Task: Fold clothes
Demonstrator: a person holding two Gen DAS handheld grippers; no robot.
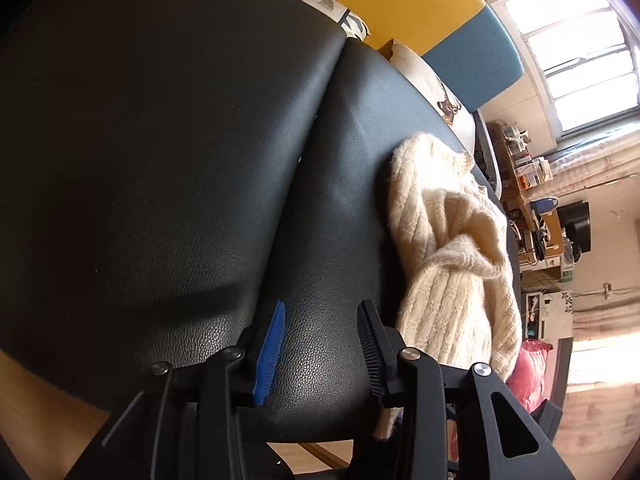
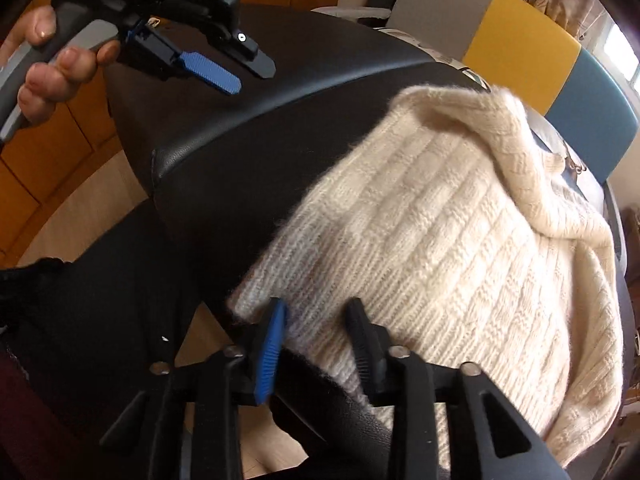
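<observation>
Cream knitwear, a thick ribbed sweater, lies bunched on the black leather cushion of a sofa. Seen from the right wrist, the sweater fills the space ahead of and to the right of the right gripper. Its lower hem passes between the blue pad and the black pad, and the fingers stand a little apart with the knit in the gap. Whether the pads actually press on the fabric cannot be told, since the hem edge is blurred there.

Seen from the left wrist, the left gripper hangs over bare leather with its fingers spread and nothing between them. The sweater sits just to the right of the black finger, a strand of it trailing down beside that finger, and the seam between two cushions runs away ahead of the blue pad.

From the right wrist view the left gripper shows up far ahead and to the left of the right fingers, over the cushion and well apart from the sweater, held by a person's hand wrapped around its grey handle. Beyond the sofa stand yellow and blue chair backs.
</observation>
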